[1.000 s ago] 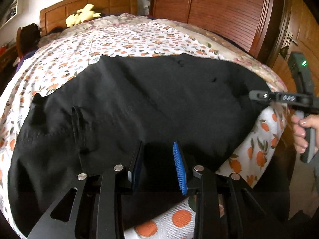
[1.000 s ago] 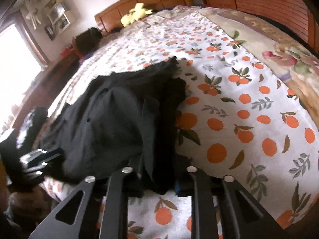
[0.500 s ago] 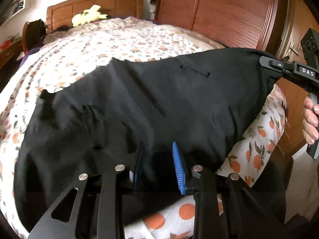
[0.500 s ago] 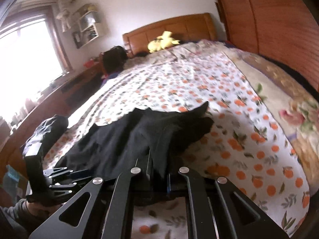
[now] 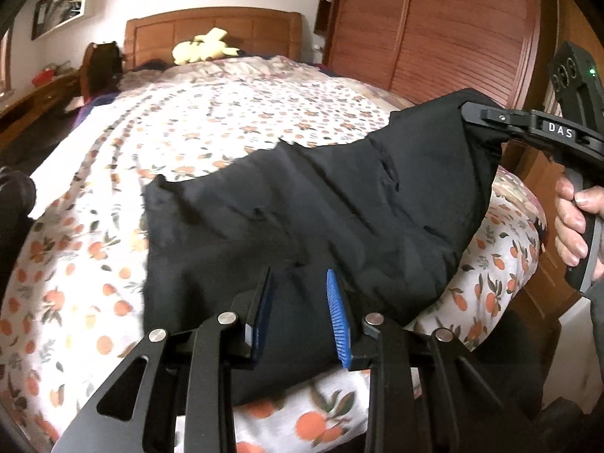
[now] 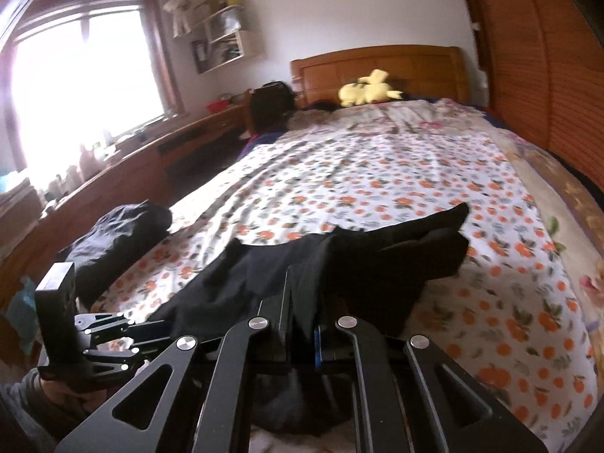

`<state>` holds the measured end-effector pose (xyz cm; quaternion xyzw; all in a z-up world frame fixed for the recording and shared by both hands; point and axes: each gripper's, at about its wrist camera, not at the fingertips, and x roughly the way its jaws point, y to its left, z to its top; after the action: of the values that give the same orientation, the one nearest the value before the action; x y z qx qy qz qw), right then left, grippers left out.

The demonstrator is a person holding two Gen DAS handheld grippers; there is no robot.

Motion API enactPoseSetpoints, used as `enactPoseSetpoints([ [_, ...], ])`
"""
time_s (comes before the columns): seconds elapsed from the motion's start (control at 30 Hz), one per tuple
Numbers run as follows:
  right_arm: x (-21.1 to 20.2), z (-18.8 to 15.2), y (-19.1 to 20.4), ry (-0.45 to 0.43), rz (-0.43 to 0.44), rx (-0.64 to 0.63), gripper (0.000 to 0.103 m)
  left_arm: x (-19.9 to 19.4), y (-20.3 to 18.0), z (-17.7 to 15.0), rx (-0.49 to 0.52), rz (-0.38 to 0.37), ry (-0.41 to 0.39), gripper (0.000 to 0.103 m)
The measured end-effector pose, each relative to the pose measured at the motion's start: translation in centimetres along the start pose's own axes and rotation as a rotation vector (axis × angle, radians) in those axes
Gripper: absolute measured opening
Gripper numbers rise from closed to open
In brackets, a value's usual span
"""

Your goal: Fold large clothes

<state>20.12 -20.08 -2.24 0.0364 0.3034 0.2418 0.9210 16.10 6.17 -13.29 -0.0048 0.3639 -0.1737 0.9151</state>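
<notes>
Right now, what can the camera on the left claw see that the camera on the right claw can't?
Only the left view shows the person's hand gripping the right claw's handle and the slatted wooden wardrobe door. Only the right view shows the bright window and white wall shelf. Both show the black garment, orange-patterned bedsheet and yellow plush toy.

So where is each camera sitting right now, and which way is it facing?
Left wrist: on the left hand-held gripper, facing up the bed over the black garment; right hand-held gripper and a hand at right.
Right wrist: on the right hand-held gripper, facing the headboard; left hand-held gripper at lower left.
Shared: garment, yellow plush toy.
</notes>
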Motion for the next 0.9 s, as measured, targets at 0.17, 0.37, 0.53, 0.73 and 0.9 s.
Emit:
enactPoseSetpoints([
  [0.17,2.5,0.7,4.0,0.031,0.069,-0.053,0.005,-2.1,2.3,-1.1,-0.032,0.029,-0.014,0.031],
  [0.37,6.2,-0.3,9.3,0.106,0.17,-0.101,0.004,-4.1,4.8,-2.5,-0.056,0.082,-0.013,0.031],
  [0.53,9.3,-3.3,13.0,0.214,0.242,-0.133,0.004,-5.7,6.8,-3.7,-0.088,0.127,-0.004,0.031],
  [0.73,10.3,-4.5,14.7,0.285,0.197,-0.151,0.008,-7.5,8.4,-4.8,-0.122,0.171,-0.007,0.031],
  [0.9,7.9,-2.7,15.2,0.222,0.182,-0.18,0.032,-8.0,8.5,-4.6,-0.138,0.18,-0.015,0.031],
])
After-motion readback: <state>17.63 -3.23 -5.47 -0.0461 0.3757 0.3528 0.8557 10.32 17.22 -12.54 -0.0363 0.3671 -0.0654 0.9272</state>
